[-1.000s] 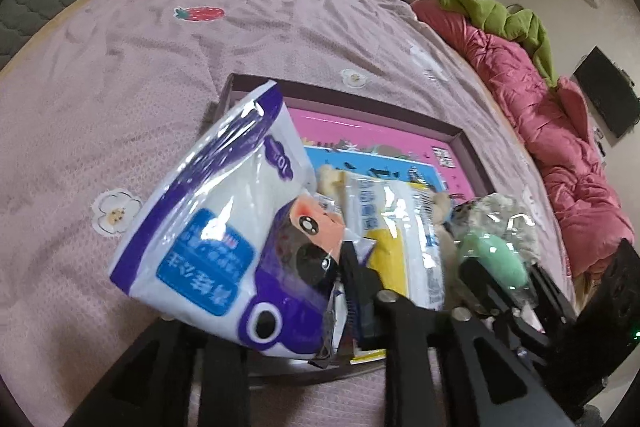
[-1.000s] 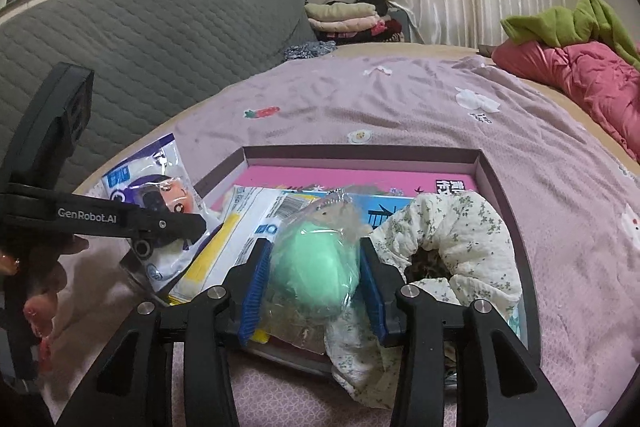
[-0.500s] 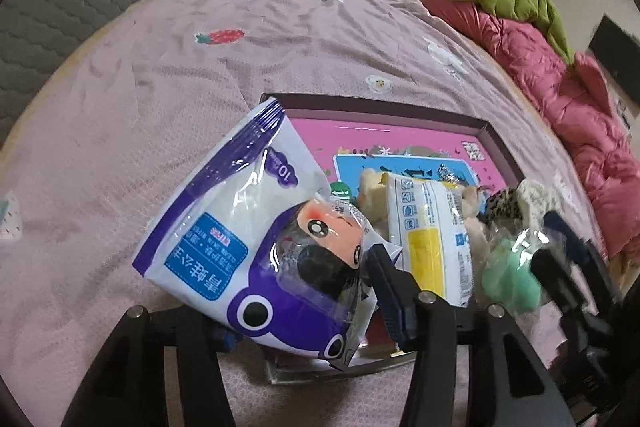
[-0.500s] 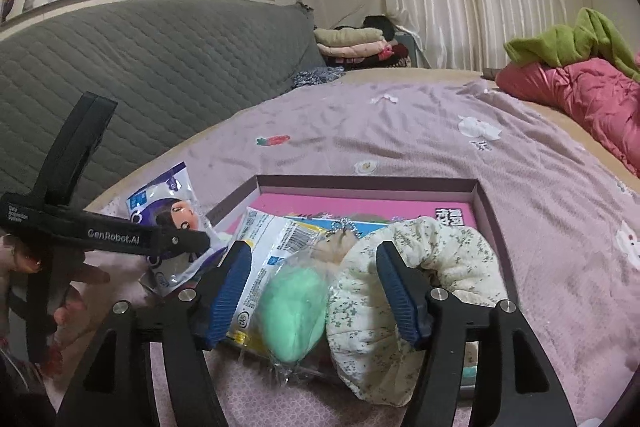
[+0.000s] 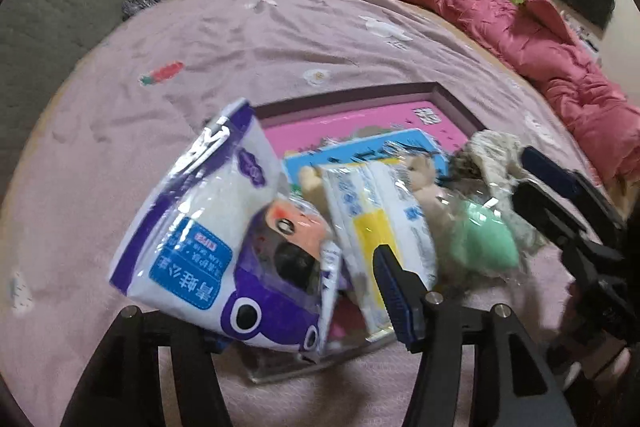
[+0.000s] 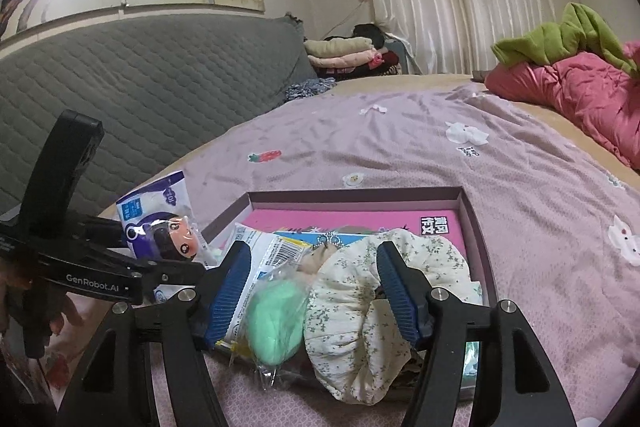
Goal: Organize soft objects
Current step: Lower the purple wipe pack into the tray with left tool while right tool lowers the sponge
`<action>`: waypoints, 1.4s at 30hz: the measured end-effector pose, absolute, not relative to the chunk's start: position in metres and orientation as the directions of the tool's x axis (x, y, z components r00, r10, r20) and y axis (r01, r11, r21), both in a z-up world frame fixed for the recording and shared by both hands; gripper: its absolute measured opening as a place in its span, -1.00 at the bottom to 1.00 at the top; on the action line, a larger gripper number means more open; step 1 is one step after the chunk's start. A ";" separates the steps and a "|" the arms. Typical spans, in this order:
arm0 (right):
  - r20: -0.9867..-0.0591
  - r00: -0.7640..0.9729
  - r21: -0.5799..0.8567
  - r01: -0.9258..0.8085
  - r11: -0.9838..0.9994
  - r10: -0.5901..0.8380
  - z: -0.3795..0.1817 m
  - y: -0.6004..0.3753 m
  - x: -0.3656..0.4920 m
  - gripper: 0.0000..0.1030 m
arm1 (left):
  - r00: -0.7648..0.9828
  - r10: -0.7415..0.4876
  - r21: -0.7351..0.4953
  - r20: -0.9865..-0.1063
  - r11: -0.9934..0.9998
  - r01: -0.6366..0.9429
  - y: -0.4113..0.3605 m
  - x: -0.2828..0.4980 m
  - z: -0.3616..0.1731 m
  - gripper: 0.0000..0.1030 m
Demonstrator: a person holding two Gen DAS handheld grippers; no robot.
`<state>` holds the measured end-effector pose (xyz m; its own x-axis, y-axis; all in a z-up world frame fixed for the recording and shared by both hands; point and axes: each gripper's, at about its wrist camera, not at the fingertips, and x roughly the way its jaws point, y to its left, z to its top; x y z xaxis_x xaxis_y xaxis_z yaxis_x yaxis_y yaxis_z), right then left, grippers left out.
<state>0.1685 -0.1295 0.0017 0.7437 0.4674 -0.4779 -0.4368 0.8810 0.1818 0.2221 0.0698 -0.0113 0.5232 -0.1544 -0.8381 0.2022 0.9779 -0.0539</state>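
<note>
Purple-and-white plastic pack (image 5: pixel 192 247) with a cartoon face lies at 9 o'clock of the shallow purple-rimmed box (image 6: pixel 476 223) on the lilac bed sheet (image 5: pixel 260 39), leaning over its rim. Left gripper (image 5: pixel 296 303) has just been opening; the pack sits loose between its spread jaws. Right gripper (image 6: pixel 316 287) stands wide too, its blue pads apart from the mint-green bagged soft item (image 6: pixel 276 323) and the floral fabric roll (image 6: pixel 360 307), which rest in the box at 6 o'clock
</note>
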 end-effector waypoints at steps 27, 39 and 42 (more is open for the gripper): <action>-0.481 0.737 0.183 -0.444 0.877 0.474 0.001 -0.128 0.169 0.30 | 0.603 -0.130 -0.072 -0.787 0.990 0.119 0.095 0.244 -0.016 0.16; -0.482 0.760 0.182 -0.399 0.899 0.435 0.011 -0.143 0.152 0.43 | 0.652 -0.107 -0.081 -0.751 0.994 0.070 0.060 0.204 0.014 0.16; -0.496 0.762 0.182 -0.379 0.908 0.417 0.011 -0.150 0.143 0.44 | 0.644 -0.121 -0.096 -0.755 0.993 0.074 0.049 0.190 0.015 0.17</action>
<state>0.1432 -0.1499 0.0111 0.7616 0.4169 -0.4962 -0.3785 0.9076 0.1816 0.1905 0.0494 0.0153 0.6443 -0.1206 -0.7552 0.0736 0.9927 -0.0957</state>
